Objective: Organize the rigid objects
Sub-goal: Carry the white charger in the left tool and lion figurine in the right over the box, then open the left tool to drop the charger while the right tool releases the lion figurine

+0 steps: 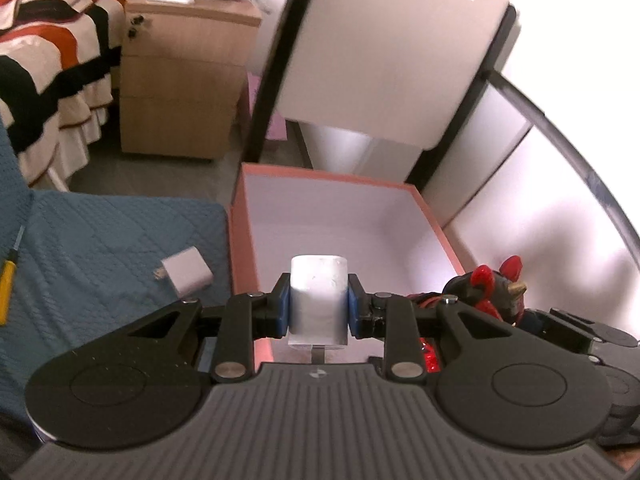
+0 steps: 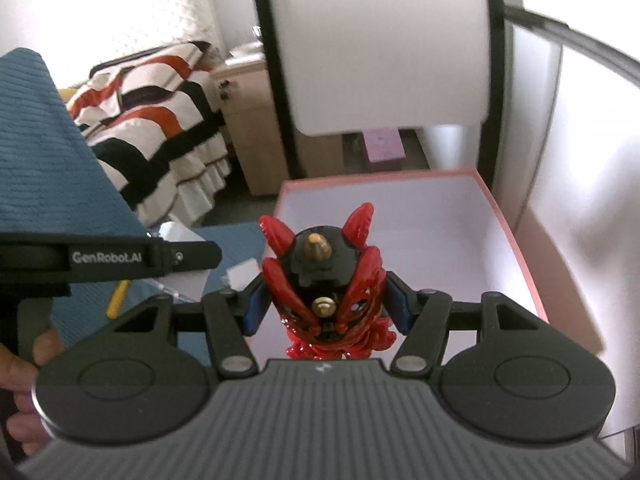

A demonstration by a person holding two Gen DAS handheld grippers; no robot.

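My left gripper [image 1: 319, 304] is shut on a white block-shaped charger [image 1: 319, 292] and holds it above the near end of an open pink box [image 1: 240, 216] with a white inside. My right gripper [image 2: 324, 306] is shut on a red and black horned figurine [image 2: 326, 280] over the near left part of the same box [image 2: 516, 248]. The figurine also shows at the right of the left wrist view [image 1: 496, 288]. The box looks empty inside.
A white plug adapter [image 1: 186, 271] and a yellow-handled screwdriver [image 1: 7, 284] lie on the blue quilted cloth [image 1: 100, 240] left of the box. Behind stand a wooden nightstand [image 1: 180, 80], a striped bed [image 1: 48, 60] and a white chair [image 1: 384, 52].
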